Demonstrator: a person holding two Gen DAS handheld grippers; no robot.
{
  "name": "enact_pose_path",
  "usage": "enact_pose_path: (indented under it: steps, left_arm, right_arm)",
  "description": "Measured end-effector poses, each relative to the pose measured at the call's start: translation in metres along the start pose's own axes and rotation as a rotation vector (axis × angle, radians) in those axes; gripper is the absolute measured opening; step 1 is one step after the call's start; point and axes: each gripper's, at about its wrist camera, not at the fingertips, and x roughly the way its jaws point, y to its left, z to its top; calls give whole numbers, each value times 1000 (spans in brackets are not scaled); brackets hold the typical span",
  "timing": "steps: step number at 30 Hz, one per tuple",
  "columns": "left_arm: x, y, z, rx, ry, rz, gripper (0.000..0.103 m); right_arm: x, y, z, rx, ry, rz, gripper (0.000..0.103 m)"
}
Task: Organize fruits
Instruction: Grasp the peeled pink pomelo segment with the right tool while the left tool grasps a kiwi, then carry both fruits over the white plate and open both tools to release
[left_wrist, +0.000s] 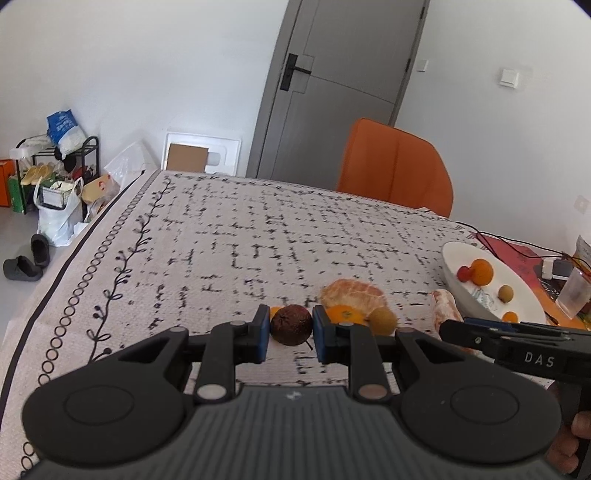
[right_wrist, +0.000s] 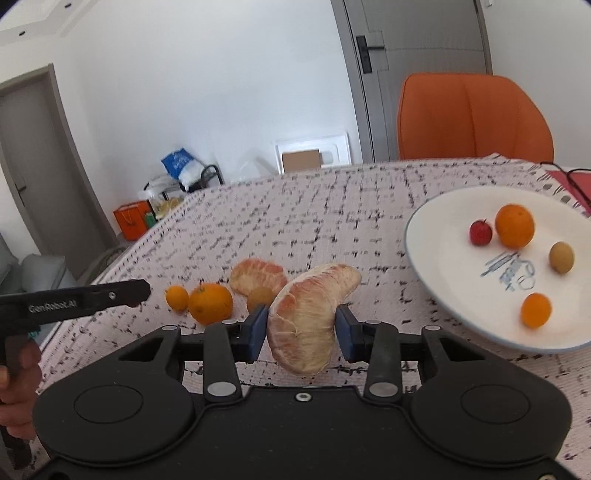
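My left gripper (left_wrist: 291, 330) is shut on a dark brown round fruit (left_wrist: 291, 325), held just above the cloth. My right gripper (right_wrist: 302, 326) is shut on a peeled pomelo segment (right_wrist: 310, 314), lifted off the table; it also shows in the left wrist view (left_wrist: 445, 314). On the cloth lie another pomelo segment (right_wrist: 256, 277), an orange (right_wrist: 210, 302), a small orange fruit (right_wrist: 176, 297) and a tan longan (right_wrist: 260, 297). The white plate (right_wrist: 443, 258) at the right holds a red fruit (right_wrist: 480, 231), an orange (right_wrist: 514, 225), a longan (right_wrist: 561, 257) and a small orange fruit (right_wrist: 535, 310).
The table wears a patterned cloth (left_wrist: 240, 240). An orange chair (left_wrist: 395, 166) stands at its far edge. Cables, a red mat (left_wrist: 513, 254) and a clear cup (left_wrist: 574, 293) lie right of the plate. Bags and a shoe rack (left_wrist: 55, 173) stand on the floor at left.
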Motion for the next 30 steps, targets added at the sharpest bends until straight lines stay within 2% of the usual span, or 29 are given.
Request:
enact_pose_path:
  steps: [18,30]
  left_arm:
    - [-10,-58,9,91,-37,-59,23]
    - [-6,-94,11,144,-34,-87,23]
  right_arm:
    - [-53,-35,3,58,-107,-32,38]
    - [-72,-62,-1,102,-141,-57,38]
